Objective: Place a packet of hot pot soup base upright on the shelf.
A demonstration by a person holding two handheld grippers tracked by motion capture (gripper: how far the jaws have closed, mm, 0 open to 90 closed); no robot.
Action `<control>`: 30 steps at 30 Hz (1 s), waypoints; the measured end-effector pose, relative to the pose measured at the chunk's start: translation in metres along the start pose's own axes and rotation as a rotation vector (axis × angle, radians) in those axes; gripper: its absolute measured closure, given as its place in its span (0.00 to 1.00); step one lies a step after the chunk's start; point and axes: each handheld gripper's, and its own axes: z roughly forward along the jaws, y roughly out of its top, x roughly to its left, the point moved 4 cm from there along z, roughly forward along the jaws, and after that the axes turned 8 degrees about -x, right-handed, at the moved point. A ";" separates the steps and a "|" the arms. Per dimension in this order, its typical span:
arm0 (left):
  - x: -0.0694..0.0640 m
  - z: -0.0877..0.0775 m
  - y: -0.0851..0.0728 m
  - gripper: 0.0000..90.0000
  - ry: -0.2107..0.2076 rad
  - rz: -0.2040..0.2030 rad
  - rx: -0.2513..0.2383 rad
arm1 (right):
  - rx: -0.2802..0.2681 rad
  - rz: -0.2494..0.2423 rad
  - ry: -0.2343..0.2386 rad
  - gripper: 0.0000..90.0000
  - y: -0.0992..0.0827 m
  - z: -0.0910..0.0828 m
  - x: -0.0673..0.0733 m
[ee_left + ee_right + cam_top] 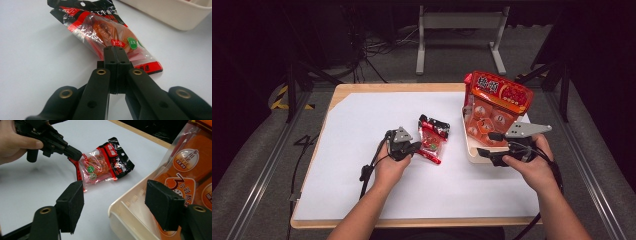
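Wooden table [377, 88], white sheet [362, 150] over most of its top. On the sheet: snack packet [432, 139] mid-table, cream tray [472, 150] toward the right edge.

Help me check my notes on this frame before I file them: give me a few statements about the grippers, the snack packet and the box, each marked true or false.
1. The left gripper is shut on the edge of the small snack packet. True.
2. The right gripper has its jaws pressed together. False: they stand wide apart, with the corner of the white tray between them.
3. The snack packet lies inside the white tray. False: it is out on the white sheet, beside the tray.
4. The large red bag stands in the white tray. True.
5. The snack packet is red, black and clear. True.
6. Both grippers hold the same packet. False: the right gripper is over at the tray, apart from the packet.
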 end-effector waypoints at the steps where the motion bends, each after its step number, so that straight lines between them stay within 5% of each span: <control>1: -0.002 -0.003 0.001 1.00 -0.007 -0.001 -0.011 | 0.004 0.002 0.003 0.36 0.000 0.003 0.001; 10: -0.014 -0.029 0.012 1.00 -0.035 0.018 -0.098 | 0.000 0.038 0.021 0.36 0.002 0.019 0.005; 20: -0.030 -0.049 0.023 1.00 -0.077 0.046 -0.165 | -0.039 0.166 0.053 0.35 0.009 0.042 -0.002; 27: -0.038 -0.056 0.028 1.00 -0.112 0.025 -0.218 | -0.032 0.229 0.107 0.30 0.005 0.056 0.000; 30: -0.042 -0.059 0.031 1.00 -0.126 0.046 -0.234 | -0.047 0.266 0.137 0.29 0.005 0.061 0.002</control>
